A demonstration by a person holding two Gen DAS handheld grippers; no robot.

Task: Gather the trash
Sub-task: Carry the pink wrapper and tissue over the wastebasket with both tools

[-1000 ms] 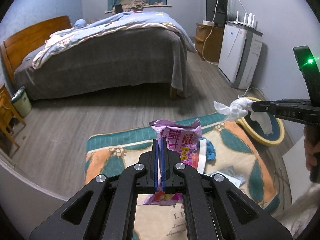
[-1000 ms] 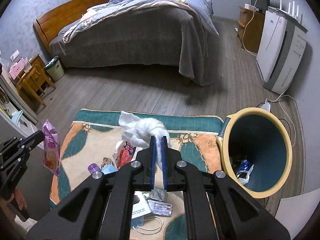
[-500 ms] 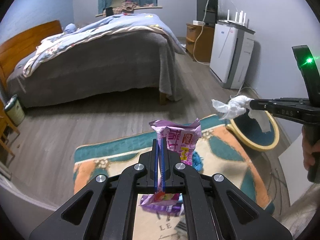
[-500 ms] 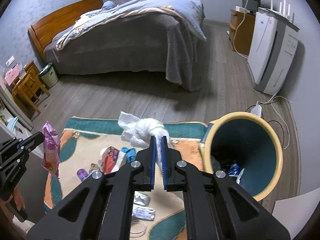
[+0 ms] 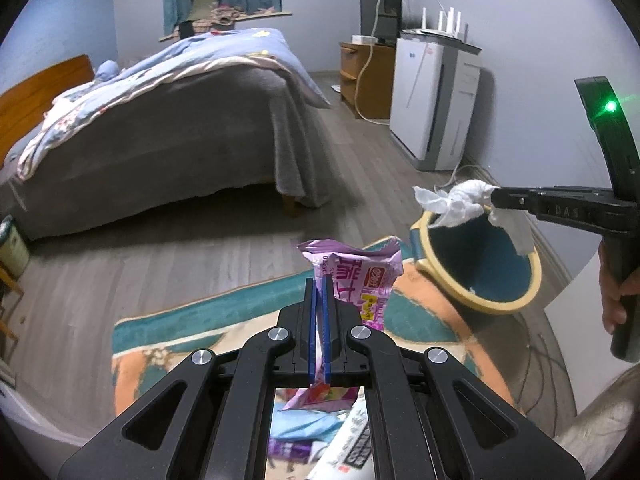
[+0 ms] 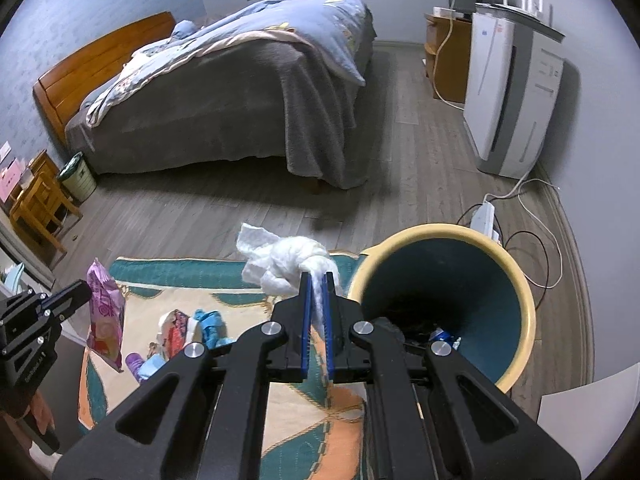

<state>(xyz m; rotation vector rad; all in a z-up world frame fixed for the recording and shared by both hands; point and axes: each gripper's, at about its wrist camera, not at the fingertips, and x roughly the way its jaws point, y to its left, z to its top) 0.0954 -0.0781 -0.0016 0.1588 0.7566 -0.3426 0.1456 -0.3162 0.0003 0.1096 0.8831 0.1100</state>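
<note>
My left gripper (image 5: 319,284) is shut on a pink snack wrapper (image 5: 360,276), held above the patterned rug (image 5: 192,320). In the right wrist view that wrapper (image 6: 105,312) hangs at the far left from the left gripper (image 6: 82,290). My right gripper (image 6: 316,280) is shut on a crumpled white tissue (image 6: 280,264), just left of the bin's rim. The yellow bin with a teal inside (image 6: 516,280) stands on the floor at the right, with some trash at its bottom. From the left wrist view the tissue (image 5: 456,200) hangs over the bin (image 5: 500,300).
Several loose wrappers (image 6: 180,328) lie on the rug (image 6: 280,420). A bed (image 6: 240,100) fills the far side. A white appliance (image 6: 512,100) stands by the right wall, with a power strip and cables (image 6: 486,216) behind the bin. A small green bin (image 6: 78,176) stands beside a wooden stool.
Both grippers have moved rightward toward the yellow bin, each still holding its piece. The bin has grown larger and nearer in both views, and the tissue now hangs at its rim.
</note>
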